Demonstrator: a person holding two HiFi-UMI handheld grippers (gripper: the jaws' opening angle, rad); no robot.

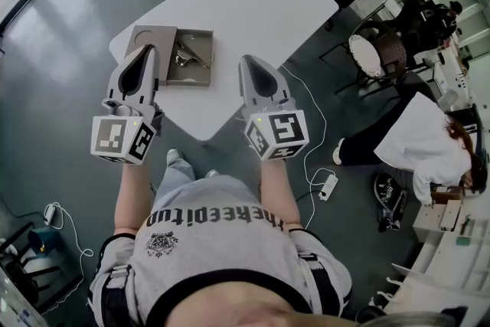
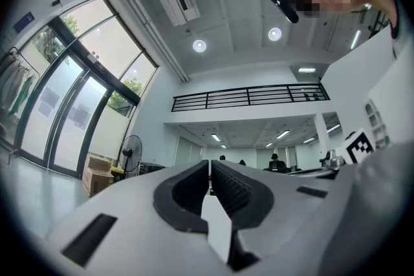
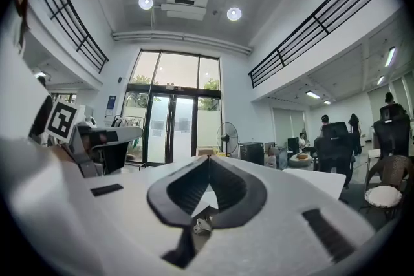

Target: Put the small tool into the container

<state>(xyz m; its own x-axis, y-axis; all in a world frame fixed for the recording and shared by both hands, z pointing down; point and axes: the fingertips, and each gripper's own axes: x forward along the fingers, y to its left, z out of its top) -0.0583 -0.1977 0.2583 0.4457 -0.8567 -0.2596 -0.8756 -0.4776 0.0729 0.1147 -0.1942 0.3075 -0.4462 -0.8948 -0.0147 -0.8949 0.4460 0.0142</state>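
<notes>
A grey container [image 1: 200,73] lies open on the white table [image 1: 253,4], its lid folded out to the left. The small metal tool [image 1: 188,55] rests inside the container's tray. My left gripper [image 1: 148,49] hovers over the lid side, its tip just left of the tool, jaws shut and empty. My right gripper [image 1: 246,60] is over the table a short way right of the container, also shut with nothing between its fingers. In the left gripper view [image 2: 209,164] and the right gripper view [image 3: 208,158] the pads meet and only the room shows beyond them.
The table's near edge [image 1: 200,138] runs just under both grippers. A white cable and power strip [image 1: 328,184] lie on the floor at the right. A person [image 1: 429,142] crouches at the far right beside shelves. A round chair [image 1: 379,50] stands off the table's right corner.
</notes>
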